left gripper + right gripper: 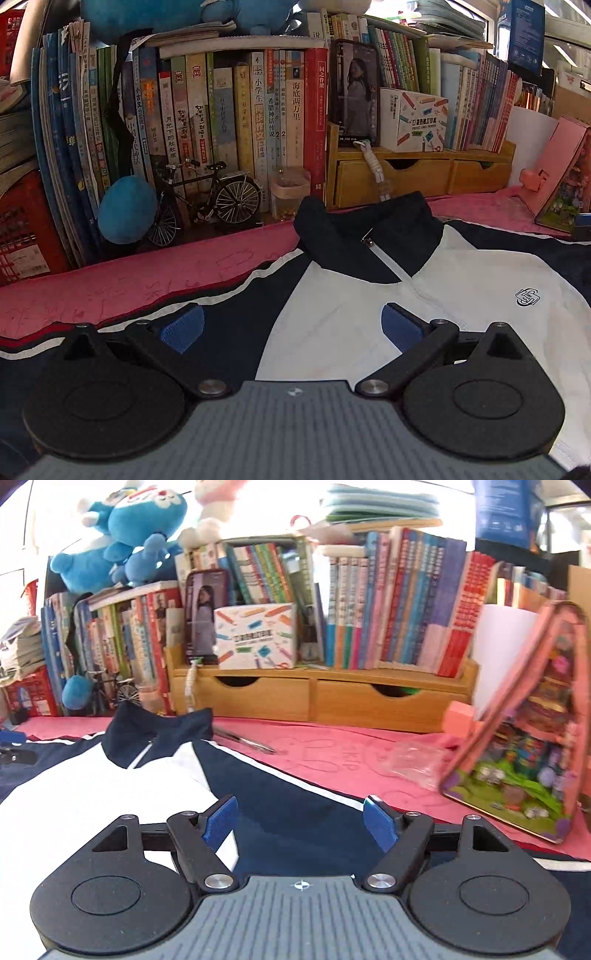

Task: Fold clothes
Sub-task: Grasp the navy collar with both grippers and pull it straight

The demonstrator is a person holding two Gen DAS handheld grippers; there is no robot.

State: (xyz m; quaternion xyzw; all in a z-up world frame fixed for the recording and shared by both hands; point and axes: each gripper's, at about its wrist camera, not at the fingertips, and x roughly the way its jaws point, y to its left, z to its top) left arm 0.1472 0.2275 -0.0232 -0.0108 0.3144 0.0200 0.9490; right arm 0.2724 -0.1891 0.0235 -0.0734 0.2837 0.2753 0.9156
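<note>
In the left wrist view, the near left of the jacket [332, 317] is being hidden under the left gripper [291, 326] body, and its far sleeve is being cut off at the right edge. The garment is being shown spread flat on a pink cloth [129, 280], collar [365, 236] toward the books [207, 110] and zip closed. The left gripper's blue pads [183, 328] are being held wide apart with nothing between them, above the seam where navy sleeve and white chest meet.

In the right wrist view, the white chest is being washed out by glare, so its folds cannot be made out. The right gripper [301, 821] is likewise being held spread, empty, over the jacket's navy shoulder panel. A pen [245, 741] is being seen just beside the collar, and a pink box [524, 738] is being blurred at the right.
</note>
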